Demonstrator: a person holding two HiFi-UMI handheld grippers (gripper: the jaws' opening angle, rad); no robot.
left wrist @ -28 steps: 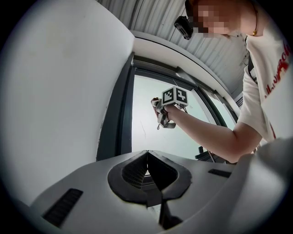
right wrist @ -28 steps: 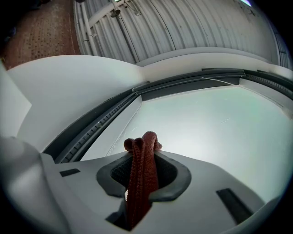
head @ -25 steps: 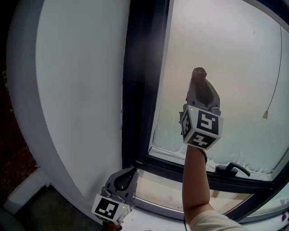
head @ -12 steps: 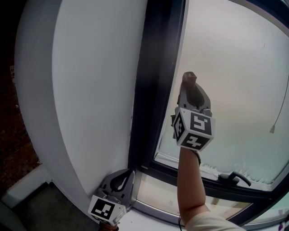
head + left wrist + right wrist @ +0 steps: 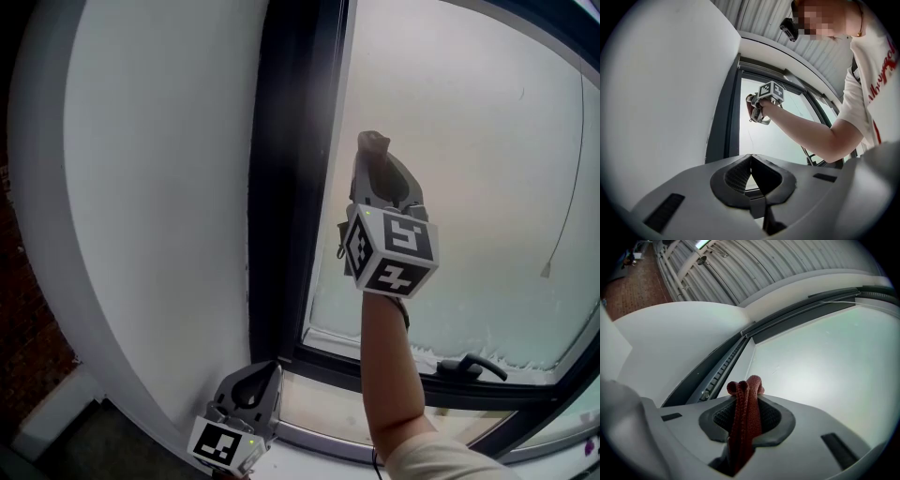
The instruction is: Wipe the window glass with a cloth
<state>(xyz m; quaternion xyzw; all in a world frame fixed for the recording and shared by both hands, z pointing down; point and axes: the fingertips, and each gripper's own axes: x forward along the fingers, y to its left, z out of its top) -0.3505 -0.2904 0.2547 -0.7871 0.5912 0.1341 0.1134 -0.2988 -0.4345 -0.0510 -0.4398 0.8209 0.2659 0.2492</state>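
Observation:
A folded dark red cloth [image 5: 744, 416] is clamped in my right gripper [image 5: 746, 394], with its bunched end sticking out past the jaw tips. That gripper [image 5: 373, 142] is raised against the frosted window glass [image 5: 469, 169], close to the dark vertical frame [image 5: 298, 178]. The cloth end [image 5: 372, 140] touches the pane. From below, my right gripper [image 5: 754, 105] shows on the glass [image 5: 780, 138]. My left gripper [image 5: 251, 389] rests low by the sill, jaws together with nothing between them [image 5: 751, 161].
A white curved wall [image 5: 159, 187] lies left of the frame. A black window handle [image 5: 473, 364] sits on the lower frame rail. A thin cord [image 5: 562, 187] hangs at the pane's right. The person's arm [image 5: 811, 133] crosses the left gripper view.
My right gripper with the cloth has moved up and to the left along the glass, nearer the vertical frame. The left gripper has stayed low by the sill.

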